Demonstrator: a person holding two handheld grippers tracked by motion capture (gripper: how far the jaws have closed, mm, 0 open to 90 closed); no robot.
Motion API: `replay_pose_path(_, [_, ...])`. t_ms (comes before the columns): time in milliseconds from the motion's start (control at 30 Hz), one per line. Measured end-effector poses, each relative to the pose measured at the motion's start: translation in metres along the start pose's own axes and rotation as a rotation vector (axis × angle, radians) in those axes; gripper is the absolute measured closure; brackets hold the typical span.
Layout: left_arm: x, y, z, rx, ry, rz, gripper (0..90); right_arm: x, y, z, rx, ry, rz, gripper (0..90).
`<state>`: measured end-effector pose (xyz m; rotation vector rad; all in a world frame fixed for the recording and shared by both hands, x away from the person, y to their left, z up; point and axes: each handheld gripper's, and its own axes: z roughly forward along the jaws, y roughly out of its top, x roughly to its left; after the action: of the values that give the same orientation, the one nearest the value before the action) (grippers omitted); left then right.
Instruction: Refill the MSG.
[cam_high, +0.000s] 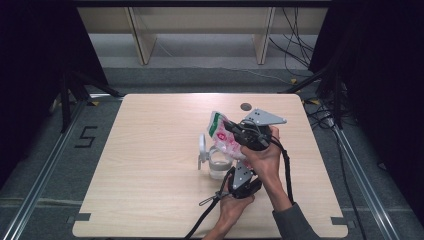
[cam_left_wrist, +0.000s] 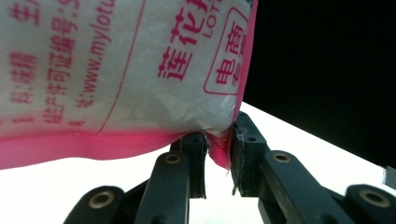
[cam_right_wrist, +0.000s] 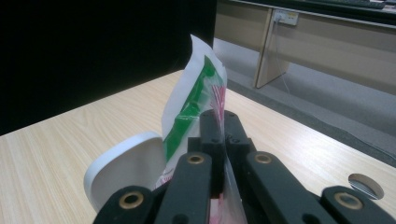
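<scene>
Both claws, left (cam_high: 237, 176) and right (cam_high: 231, 127), pinch the pink-printed bag (cam_high: 223, 137) above the clear jar (cam_high: 218, 165).

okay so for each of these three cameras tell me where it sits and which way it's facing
High view: above the person's side, looking forward and down on the table; both forearms, left gripper, right gripper.
Left gripper view: along its jaws, pinching the bag's pink corner.
Right gripper view: along shut jaws clamping the bag; white lid behind.
Shared: the bag.
</scene>
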<state>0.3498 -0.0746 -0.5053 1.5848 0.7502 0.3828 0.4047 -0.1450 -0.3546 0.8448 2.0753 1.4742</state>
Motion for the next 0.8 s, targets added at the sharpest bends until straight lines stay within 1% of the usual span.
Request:
replay_pose_path(33, [-0.0001,0.0000,0.0002,-0.002,0.000,-0.001,76.9,0.0000,0.0000,0.0001,0.001,0.002,-0.002,90.0])
replay_pose_path(67, [-0.0002,-0.0001,0.0003,-0.003,0.000,-0.001,76.9,0.0010,0.0000,0.0001,0.008,0.006,0.010,90.0])
replay_pose_path(133, [-0.0006,-0.0001,0.0002,-0.004,0.000,-0.003,76.8,0.0007,0.0002,0.0003,0.011,0.005,0.006,90.0])
replay_pose_path(167, [-0.0006,-0.0001,0.0003,-0.004,0.000,-0.003,76.9,0.0005,0.0005,-0.0003,0.021,0.005,0.001,90.0])
replay_pose_path(200, [-0.0007,-0.0001,0.0005,-0.006,0.000,-0.004,76.9,-0.0004,0.0006,0.0001,0.019,0.011,-0.011,90.0])
replay_pose_path(233, [-0.0005,0.0000,0.0009,-0.004,0.000,-0.001,76.9,-0.0002,0.0003,0.0014,0.007,0.016,-0.011,90.0])
replay_pose_path(267, [-0.0003,0.0000,0.0013,-0.006,-0.003,-0.001,76.9,-0.0009,0.0006,0.0012,0.007,-0.002,-0.033,90.0])
replay_pose_path(300, [-0.0005,0.0002,0.0009,-0.005,0.000,-0.003,76.9,-0.0012,0.0009,0.0016,0.005,-0.006,-0.042,90.0])
replay_pose_path(367, [-0.0006,0.0003,0.0008,-0.007,-0.001,-0.006,76.8,0.0009,0.0006,0.0018,0.020,0.008,-0.015,90.0])
replay_pose_path(433, [-0.0006,0.0001,0.0012,-0.010,-0.001,-0.006,76.9,0.0013,0.0007,0.0025,0.021,0.015,-0.024,90.0])
replay_pose_path(500, [-0.0006,0.0004,0.0010,-0.008,-0.003,-0.010,76.9,0.0015,0.0006,0.0045,0.008,0.001,-0.042,90.0])
replay_pose_path(533, [-0.0004,0.0005,0.0009,-0.008,-0.004,-0.010,76.9,0.0010,0.0010,0.0040,0.020,0.011,-0.043,90.0])
replay_pose_path(567, [-0.0003,0.0003,0.0012,-0.011,-0.004,-0.009,76.9,0.0021,0.0006,0.0042,0.019,0.006,-0.030,90.0])
replay_pose_path(633, [-0.0002,0.0002,0.0016,-0.012,-0.004,-0.011,76.9,0.0018,0.0008,0.0043,0.021,0.012,-0.035,90.0])
replay_pose_path(667, [-0.0004,0.0003,0.0013,-0.009,-0.003,-0.011,76.9,0.0014,0.0008,0.0046,0.018,0.006,-0.040,90.0])
replay_pose_path(700, [-0.0004,0.0002,0.0013,-0.011,-0.005,-0.012,76.9,0.0023,0.0003,0.0048,0.021,0.017,-0.016,90.0])
replay_pose_path(767, [-0.0005,-0.0001,0.0016,-0.014,-0.003,-0.012,76.9,0.0026,0.0000,0.0050,0.025,0.004,-0.014,90.0])
replay_pose_path(800, [-0.0004,0.0000,0.0014,-0.011,-0.001,-0.012,76.9,0.0026,0.0001,0.0050,0.024,0.007,-0.016,90.0])
